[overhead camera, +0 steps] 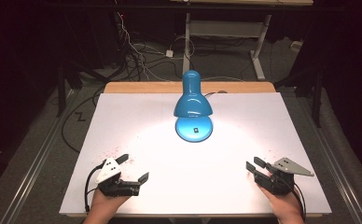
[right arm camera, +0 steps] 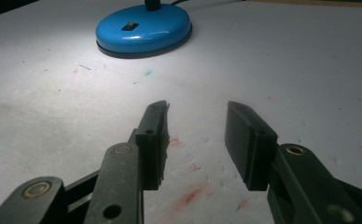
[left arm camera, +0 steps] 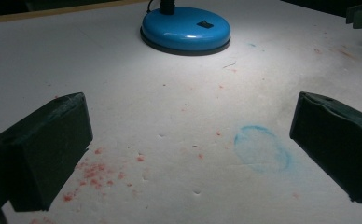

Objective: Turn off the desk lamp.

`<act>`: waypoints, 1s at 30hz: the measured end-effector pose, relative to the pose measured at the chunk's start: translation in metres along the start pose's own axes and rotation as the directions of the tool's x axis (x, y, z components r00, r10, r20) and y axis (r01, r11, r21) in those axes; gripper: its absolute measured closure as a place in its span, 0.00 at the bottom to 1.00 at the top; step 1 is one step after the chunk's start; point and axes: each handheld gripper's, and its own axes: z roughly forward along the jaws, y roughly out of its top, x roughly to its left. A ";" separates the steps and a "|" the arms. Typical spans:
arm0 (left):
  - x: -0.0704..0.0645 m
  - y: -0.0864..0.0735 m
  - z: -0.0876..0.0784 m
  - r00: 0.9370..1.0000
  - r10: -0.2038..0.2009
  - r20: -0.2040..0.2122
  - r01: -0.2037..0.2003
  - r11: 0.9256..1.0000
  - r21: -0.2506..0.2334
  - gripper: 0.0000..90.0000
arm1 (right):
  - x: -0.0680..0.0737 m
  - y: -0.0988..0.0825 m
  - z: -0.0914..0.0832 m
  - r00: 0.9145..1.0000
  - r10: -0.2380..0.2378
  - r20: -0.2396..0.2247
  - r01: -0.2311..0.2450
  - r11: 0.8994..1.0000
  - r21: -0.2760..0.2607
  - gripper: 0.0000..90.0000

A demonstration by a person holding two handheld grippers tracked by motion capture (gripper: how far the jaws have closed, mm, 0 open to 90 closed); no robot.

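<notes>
- Blue desk lamp stands at centre-far of the white surface, lit, its shade over its round base; switch on top of the base.
- Left claw near left edge, released: jaws wide apart, nothing between them, well apart from the lamp.
- Right claw near right edge, jaws partly drawn in with a gap, grasping nothing.
- Red specks and a faint blue ring mark the surface by the left claw.
</notes>
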 end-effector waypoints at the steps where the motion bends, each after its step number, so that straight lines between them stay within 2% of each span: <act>1: 0.000 0.000 0.000 1.000 -0.001 0.001 0.001 1.000 -0.001 0.00 | -0.001 -0.001 0.000 1.000 -0.016 0.003 0.016 1.000 0.009 0.72; 5: 0.000 0.000 0.000 1.000 -0.001 0.004 0.001 1.000 -0.002 0.00 | -0.001 -0.002 0.001 1.000 -0.025 0.008 0.025 0.999 0.019 0.79; 6: 0.000 0.000 0.000 1.000 0.004 0.005 -0.004 1.000 -0.002 0.00 | -0.001 -0.002 0.001 0.999 -0.037 0.012 0.036 0.999 0.027 0.84; 8: 0.000 0.000 -0.001 1.000 0.004 0.006 -0.004 1.000 -0.002 0.00 | -0.001 -0.001 0.001 0.999 -0.042 0.013 0.042 0.999 0.031 0.85; 9: 0.000 0.000 -0.001 1.000 0.006 0.007 -0.006 1.000 -0.003 0.00 | 0.000 -0.001 0.001 0.999 -0.046 0.015 0.046 0.998 0.036 0.90; 14: 0.001 0.000 -0.001 1.000 -0.001 0.005 0.001 1.000 -0.003 0.00 | 0.001 -0.001 0.001 0.999 -0.044 0.013 0.044 0.998 0.035 0.96; 15: 0.001 0.000 -0.001 1.000 -0.001 0.002 0.001 1.000 0.000 0.00 | 0.000 -0.001 0.001 0.999 -0.044 0.011 0.044 0.999 0.025 1.00; 20: 0.002 0.000 -0.001 1.000 0.013 -0.014 -0.013 1.000 0.003 0.00 | 0.000 0.001 0.000 0.999 -0.047 0.011 0.046 0.999 0.023 1.00; 23: 0.000 -0.001 -0.002 0.999 0.040 -0.033 -0.040 0.999 -0.006 0.00 | 0.001 0.001 0.000 0.999 -0.041 0.016 0.041 0.999 0.019 1.00; 29: -0.001 -0.002 0.001 0.999 0.050 -0.015 -0.049 0.999 0.014 0.00 | 0.001 0.001 0.001 0.999 -0.051 0.009 0.051 0.998 0.025 1.00; 30: 0.000 -0.001 0.001 1.000 0.026 0.002 -0.026 0.999 0.028 0.00 | 0.002 0.002 0.003 0.998 -0.057 -0.006 0.057 0.998 0.022 1.00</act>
